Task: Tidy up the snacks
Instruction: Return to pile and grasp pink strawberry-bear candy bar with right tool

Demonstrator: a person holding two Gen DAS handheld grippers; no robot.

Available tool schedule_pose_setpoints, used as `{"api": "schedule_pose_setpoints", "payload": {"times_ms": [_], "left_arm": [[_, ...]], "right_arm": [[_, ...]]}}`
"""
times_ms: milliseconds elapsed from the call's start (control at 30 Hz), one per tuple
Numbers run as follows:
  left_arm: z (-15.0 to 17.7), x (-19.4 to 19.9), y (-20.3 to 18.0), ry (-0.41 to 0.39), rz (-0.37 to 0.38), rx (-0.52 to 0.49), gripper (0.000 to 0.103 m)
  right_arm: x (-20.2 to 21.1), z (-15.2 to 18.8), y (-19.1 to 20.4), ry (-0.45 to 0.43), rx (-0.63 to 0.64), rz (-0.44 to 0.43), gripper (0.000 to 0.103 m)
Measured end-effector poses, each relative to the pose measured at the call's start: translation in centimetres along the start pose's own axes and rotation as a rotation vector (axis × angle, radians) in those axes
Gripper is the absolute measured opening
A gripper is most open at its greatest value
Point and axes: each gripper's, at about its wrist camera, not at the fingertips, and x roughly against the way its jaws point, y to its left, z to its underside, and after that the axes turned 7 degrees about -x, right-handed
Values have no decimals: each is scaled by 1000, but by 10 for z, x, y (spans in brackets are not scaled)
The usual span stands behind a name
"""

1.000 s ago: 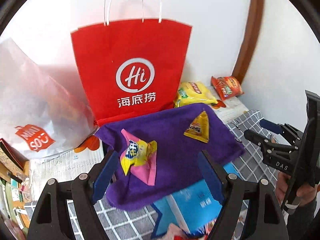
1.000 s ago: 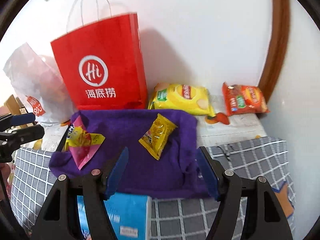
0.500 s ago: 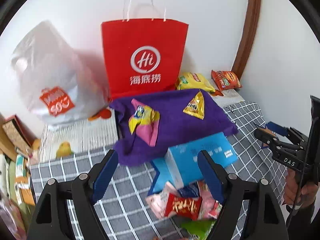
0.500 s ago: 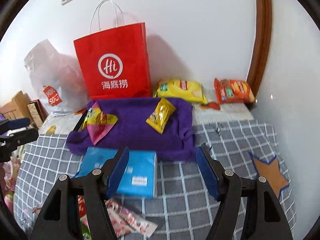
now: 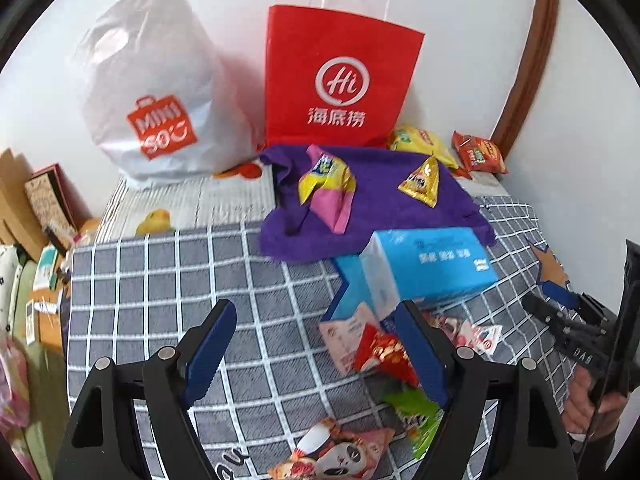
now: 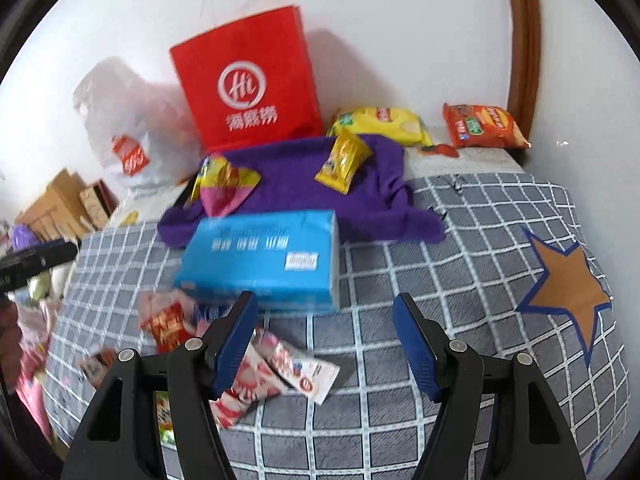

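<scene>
A purple cloth point(image 5: 380, 208) point(image 6: 296, 188) lies on the checked bed cover and bears a yellow-pink snack pack point(image 5: 326, 184) point(image 6: 224, 184) and a small yellow packet point(image 5: 422, 182) point(image 6: 342, 160). A loose pile of snack packets point(image 5: 380, 356) point(image 6: 276, 364) lies in front of a blue tissue pack point(image 5: 424, 268) point(image 6: 264, 256). My left gripper point(image 5: 316, 356) is open and empty above the cover, left of the pile. My right gripper point(image 6: 326, 344) is open and empty, right of the pile, and also shows in the left wrist view point(image 5: 568, 320).
A red paper bag point(image 5: 340, 76) point(image 6: 248, 76) and a white plastic bag point(image 5: 156, 88) point(image 6: 128, 120) stand against the wall. A yellow chip bag point(image 6: 380, 122) and an orange one point(image 6: 482, 126) lie behind the cloth. Boxes and clutter point(image 5: 36, 208) sit at the left.
Both grippers have pulled back from the purple cloth. The blue tissue pack and the pile of snack packets have come into view. Both stay open.
</scene>
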Motion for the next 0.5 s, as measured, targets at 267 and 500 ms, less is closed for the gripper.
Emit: {"api": "schedule_pose_setpoints", "payload": {"times_ms": [267, 500], "left_arm": [[23, -5, 14, 28, -14, 32, 80], [28, -6, 25, 40, -32, 50, 80]], "right_arm": [[-38, 36, 15, 96, 74, -27, 46], [-68, 40, 25, 132, 120, -28, 45]]}}
